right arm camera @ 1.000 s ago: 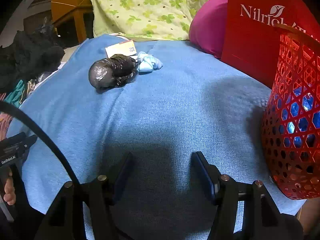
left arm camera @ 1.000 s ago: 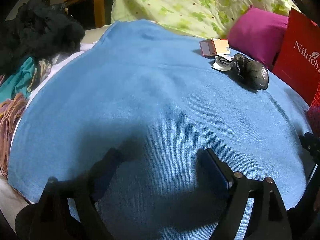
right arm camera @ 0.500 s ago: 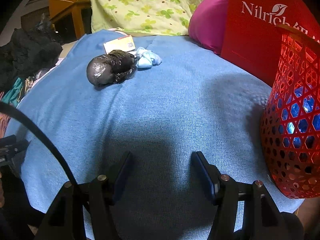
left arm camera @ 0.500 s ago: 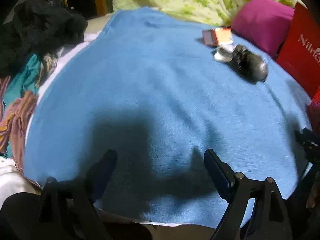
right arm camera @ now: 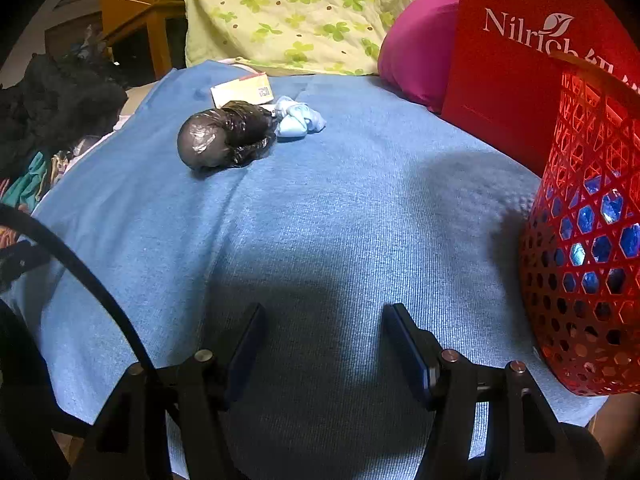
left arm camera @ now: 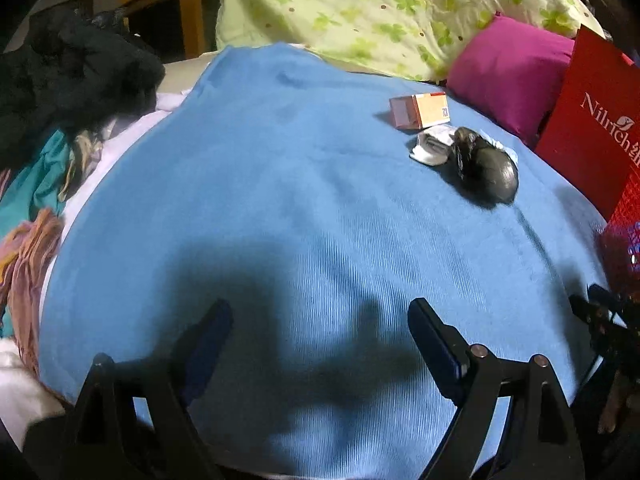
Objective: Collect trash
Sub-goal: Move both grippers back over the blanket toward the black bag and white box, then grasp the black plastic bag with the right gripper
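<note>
both hand-held grippers hang with jaws apart and nothing between them: left hand-held gripper (left arm camera: 316, 344), right hand-held gripper (right arm camera: 324, 344). bare blue knitted blanket (right arm camera: 320, 220) on the bed lies ahead; nothing blocks the path. the red plastic mesh basket (right arm camera: 584, 240) stands just right of the right one. farther on, ahead-left of the right hand-held gripper and ahead-right of the left, lies the knotted black plastic bag (right arm camera: 224, 136), long axis running near-left to far-right, touching a crumpled pale blue wad (right arm camera: 298, 120) and a small orange-and-white carton (left arm camera: 420, 110). which hand-held gripper is nearer cannot be told.

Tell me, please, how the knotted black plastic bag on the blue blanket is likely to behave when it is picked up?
The black plastic bag looks crinkled and glossy, so it will probably give under the pads and may slip. Its rounded, bulging end suggests it could roll if nudged across the blue blanket. It touches the pale blue wad, which might shift with it.
</note>
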`<state>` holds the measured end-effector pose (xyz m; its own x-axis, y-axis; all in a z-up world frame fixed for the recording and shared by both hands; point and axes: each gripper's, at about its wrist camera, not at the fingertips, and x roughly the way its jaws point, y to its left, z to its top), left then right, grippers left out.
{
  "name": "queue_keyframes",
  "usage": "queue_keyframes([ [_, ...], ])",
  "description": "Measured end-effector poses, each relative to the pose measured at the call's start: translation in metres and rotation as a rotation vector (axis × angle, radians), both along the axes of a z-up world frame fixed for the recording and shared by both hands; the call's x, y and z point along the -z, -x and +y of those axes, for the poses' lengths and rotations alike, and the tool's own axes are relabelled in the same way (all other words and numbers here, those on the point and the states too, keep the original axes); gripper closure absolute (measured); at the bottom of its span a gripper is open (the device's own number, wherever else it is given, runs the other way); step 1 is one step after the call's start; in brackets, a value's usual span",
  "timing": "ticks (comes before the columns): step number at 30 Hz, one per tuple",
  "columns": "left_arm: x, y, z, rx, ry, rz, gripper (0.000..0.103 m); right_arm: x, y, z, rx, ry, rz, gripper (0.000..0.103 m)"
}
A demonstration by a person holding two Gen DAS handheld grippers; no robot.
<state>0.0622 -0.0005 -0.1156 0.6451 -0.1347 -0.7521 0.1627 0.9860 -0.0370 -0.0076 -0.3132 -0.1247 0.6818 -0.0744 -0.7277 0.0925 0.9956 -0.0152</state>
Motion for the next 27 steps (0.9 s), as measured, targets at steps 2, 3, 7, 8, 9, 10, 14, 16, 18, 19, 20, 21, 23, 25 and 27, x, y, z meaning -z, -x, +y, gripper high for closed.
queue_keyframes([
  [2, -0.002, -0.014, 0.000, 0.004, 0.001, -0.001, 0.015, 0.000, 0.001, -0.001, 0.001, -0.008, -0.006, 0.036],
  [3, -0.002, -0.018, 0.000, 0.007, 0.005, 0.000, 0.015, -0.001, 0.001, -0.001, 0.001, -0.009, -0.009, 0.036],
  [7, -0.005, -0.049, -0.008, 0.031, 0.012, 0.003, 0.015, -0.003, 0.003, 0.000, -0.010, -0.015, -0.033, 0.036],
  [8, -0.007, -0.056, -0.013, 0.046, 0.006, -0.006, 0.015, -0.005, 0.004, 0.000, -0.017, -0.017, -0.047, 0.036],
  [9, -0.008, -0.060, -0.018, 0.061, 0.001, -0.017, 0.015, -0.006, 0.005, 0.001, -0.023, -0.017, -0.058, 0.036],
  [10, -0.010, -0.065, -0.023, 0.081, 0.004, -0.027, 0.015, -0.008, 0.006, 0.002, -0.029, -0.017, -0.071, 0.036],
  [14, -0.017, -0.079, -0.042, 0.166, 0.034, -0.046, 0.015, -0.013, 0.008, 0.003, -0.049, -0.041, -0.106, 0.036],
  [16, -0.020, -0.086, -0.052, 0.188, 0.022, -0.062, 0.015, -0.014, 0.006, 0.001, -0.060, -0.073, -0.108, 0.036],
  [18, -0.021, -0.094, -0.058, 0.198, 0.021, -0.069, 0.015, -0.017, 0.003, -0.001, -0.064, -0.097, -0.107, 0.036],
  [19, -0.021, -0.100, -0.061, 0.200, 0.016, -0.066, 0.015, -0.019, 0.000, -0.001, -0.063, -0.110, -0.104, 0.036],
  [20, -0.022, -0.107, -0.063, 0.197, 0.008, -0.069, 0.015, -0.023, -0.005, -0.002, -0.061, -0.137, -0.108, 0.036],
  [21, -0.022, -0.114, -0.064, 0.190, -0.004, -0.077, 0.015, -0.027, -0.009, -0.003, -0.059, -0.159, -0.118, 0.036],
  [23, -0.023, -0.124, -0.062, 0.170, -0.037, -0.096, 0.015, -0.040, -0.023, -0.002, -0.062, -0.213, -0.143, 0.036],
  [25, -0.025, -0.131, -0.057, 0.139, -0.053, -0.113, 0.015, -0.050, -0.043, 0.002, -0.070, -0.246, -0.149, 0.036],
  [27, -0.028, -0.138, -0.047, 0.107, -0.044, -0.118, 0.015, -0.058, -0.065, 0.008, -0.078, -0.293, -0.148, 0.036],
])
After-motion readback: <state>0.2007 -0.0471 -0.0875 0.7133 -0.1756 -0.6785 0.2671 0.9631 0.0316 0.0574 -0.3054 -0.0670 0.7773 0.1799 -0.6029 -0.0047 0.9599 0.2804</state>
